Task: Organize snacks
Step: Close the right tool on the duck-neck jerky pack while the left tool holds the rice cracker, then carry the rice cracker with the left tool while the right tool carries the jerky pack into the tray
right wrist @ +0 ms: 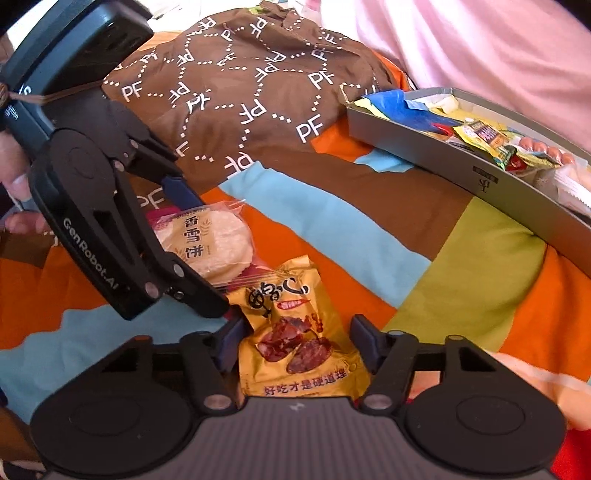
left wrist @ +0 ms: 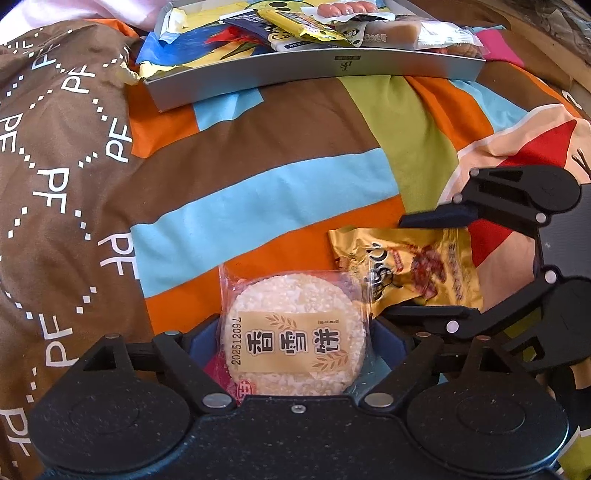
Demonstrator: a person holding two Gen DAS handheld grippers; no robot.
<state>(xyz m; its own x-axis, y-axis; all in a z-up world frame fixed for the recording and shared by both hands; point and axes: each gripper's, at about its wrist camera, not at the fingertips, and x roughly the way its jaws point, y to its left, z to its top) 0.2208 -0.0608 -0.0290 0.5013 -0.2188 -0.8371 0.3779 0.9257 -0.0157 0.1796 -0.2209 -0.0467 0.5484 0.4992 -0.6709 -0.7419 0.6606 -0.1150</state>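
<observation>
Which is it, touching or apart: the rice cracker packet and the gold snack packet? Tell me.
Touching. In the left wrist view, the rice cracker packet's clear edge overlaps the gold snack packet, with no blanket between them.

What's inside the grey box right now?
The grey box holds several wrapped snacks: a yellow packet, a dark blue packet, pink sausages, a clear-wrapped tan bar, over blue-and-yellow wrapping. Anything beneath them is covered.

A rice cracker packet [left wrist: 295, 339] lies between the left gripper's [left wrist: 295, 341] fingers, on a bedspread [left wrist: 258, 206]. Just to its right, a meat snack pouch [right wrist: 295, 332] lies between the right gripper's [right wrist: 295, 341] fingers. Ahead, well apart, a tray [left wrist: 314, 68] holds more snack packets.
</observation>
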